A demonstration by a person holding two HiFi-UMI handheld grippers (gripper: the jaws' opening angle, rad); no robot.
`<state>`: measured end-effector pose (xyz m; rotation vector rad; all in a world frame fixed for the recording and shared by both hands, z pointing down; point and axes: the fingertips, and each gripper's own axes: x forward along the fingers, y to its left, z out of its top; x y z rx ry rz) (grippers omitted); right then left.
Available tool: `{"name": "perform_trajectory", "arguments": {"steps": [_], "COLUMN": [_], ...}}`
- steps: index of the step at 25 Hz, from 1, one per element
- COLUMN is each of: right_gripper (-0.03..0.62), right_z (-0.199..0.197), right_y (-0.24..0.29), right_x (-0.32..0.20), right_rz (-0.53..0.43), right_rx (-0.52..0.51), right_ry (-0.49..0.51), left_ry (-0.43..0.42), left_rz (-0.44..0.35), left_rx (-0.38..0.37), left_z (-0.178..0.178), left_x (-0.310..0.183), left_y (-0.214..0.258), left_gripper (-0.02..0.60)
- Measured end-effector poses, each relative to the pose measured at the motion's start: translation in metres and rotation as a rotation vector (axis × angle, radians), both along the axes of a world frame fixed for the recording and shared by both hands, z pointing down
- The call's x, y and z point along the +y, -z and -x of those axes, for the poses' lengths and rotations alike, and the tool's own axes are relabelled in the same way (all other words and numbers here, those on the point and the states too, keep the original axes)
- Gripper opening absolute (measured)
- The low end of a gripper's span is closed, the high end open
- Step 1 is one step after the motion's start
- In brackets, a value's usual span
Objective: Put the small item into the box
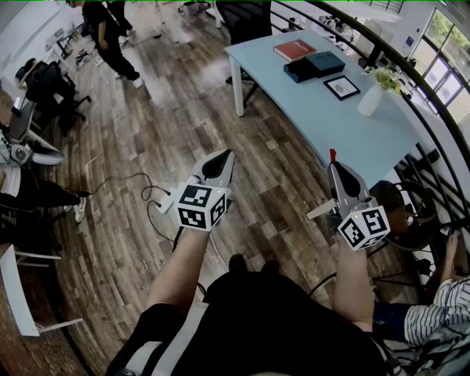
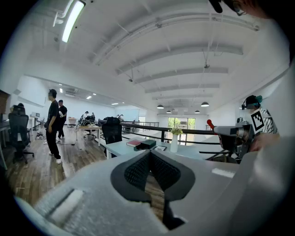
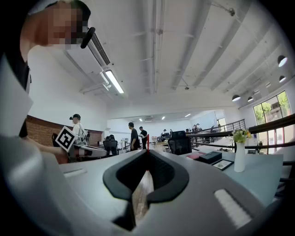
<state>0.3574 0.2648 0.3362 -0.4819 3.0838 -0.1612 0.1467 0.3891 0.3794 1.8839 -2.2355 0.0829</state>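
Observation:
Both grippers hang over the wood floor, short of the light-blue table (image 1: 330,125). My right gripper (image 1: 332,164) is shut on a small red item (image 1: 332,154), which shows as a thin red sliver (image 3: 147,138) above the closed jaws of the right gripper (image 3: 147,152). My left gripper (image 1: 228,154) is shut with nothing in it; its jaws meet at the tips of the left gripper (image 2: 150,153). On the table's far end lie a teal box (image 1: 324,63) and a black box (image 1: 301,70), lids closed. The boxes (image 2: 147,144) (image 3: 210,157) lie well beyond both grippers.
Also on the table are a red book (image 1: 295,49), a framed picture (image 1: 341,87) and a white vase with flowers (image 1: 371,97). An office chair (image 1: 244,20) stands at the table's far end. A railing (image 1: 433,117) runs along the right. People stand at the back left (image 1: 110,37). Cables (image 1: 147,194) lie on the floor.

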Motion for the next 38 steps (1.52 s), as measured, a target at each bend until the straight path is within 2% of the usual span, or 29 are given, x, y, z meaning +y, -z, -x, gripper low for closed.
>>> {"name": "perform_trajectory", "arguments": {"steps": [8, 13, 19, 24, 28, 38], "right_gripper": [0.012, 0.014, 0.014, 0.014, 0.014, 0.014], "right_z": [0.013, 0.025, 0.039, 0.036, 0.041, 0.077], "right_y": [-0.008, -0.009, 0.001, 0.005, -0.005, -0.046], "right_x": [0.003, 0.018, 0.038, 0.039, 0.043, -0.006], "right_rz": [-0.003, 0.042, -0.008, 0.031, 0.053, 0.143], "right_rx": [0.006, -0.022, -0.002, 0.003, 0.006, 0.012], "right_ry": [-0.034, -0.006, -0.011, -0.048, -0.055, -0.020], "left_ry": [0.007, 0.010, -0.025, -0.060, -0.074, -0.085], "left_rz": [-0.008, -0.013, -0.025, -0.022, -0.011, 0.039], "left_rx": [0.007, 0.008, 0.021, 0.030, 0.047, 0.051], "left_z": [0.015, 0.029, 0.042, 0.047, 0.052, 0.074], "left_x": [0.010, 0.021, 0.024, 0.023, 0.024, -0.028], "left_y": [-0.002, -0.003, -0.004, 0.002, -0.011, -0.037], "left_gripper": [0.003, 0.003, 0.003, 0.005, 0.005, 0.005]}}
